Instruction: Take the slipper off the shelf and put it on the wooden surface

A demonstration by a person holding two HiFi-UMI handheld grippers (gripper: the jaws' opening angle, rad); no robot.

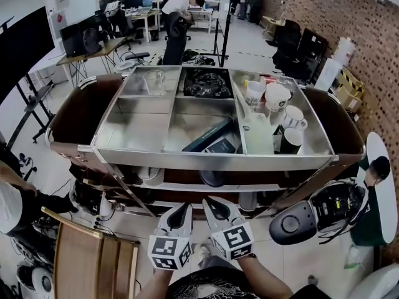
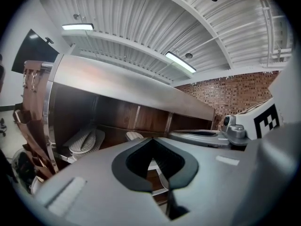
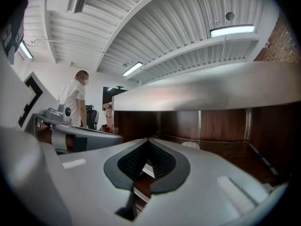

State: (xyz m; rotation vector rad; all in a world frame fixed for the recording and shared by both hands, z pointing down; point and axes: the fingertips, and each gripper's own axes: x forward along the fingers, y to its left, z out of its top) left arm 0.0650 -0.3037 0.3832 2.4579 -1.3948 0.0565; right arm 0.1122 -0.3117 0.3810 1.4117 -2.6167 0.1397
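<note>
Nearest, on the left, is a wooden board (image 1: 93, 257). Just right of it are the left tongs (image 1: 180, 209) and the right tongs (image 1: 212, 204). They sit side by side, close together, and both point at the cart (image 1: 65, 120). Both tongs are shut tight and there is nothing in them. A little farther on is the shelf (image 1: 187, 187), tucked under the cart's top. A white slipper (image 1: 149, 175) lies on it, past the left tongs and off to the left. A dark slipper (image 1: 213, 178) lies on it too, straight past the right tongs. The tongs are near the slippers but do not touch them. Above the shelf is a shiny metal tray (image 1: 143, 136) with mugs (image 1: 277, 95) on its right side. Far away, a person (image 1: 177, 17) bends over by a desk.
</note>
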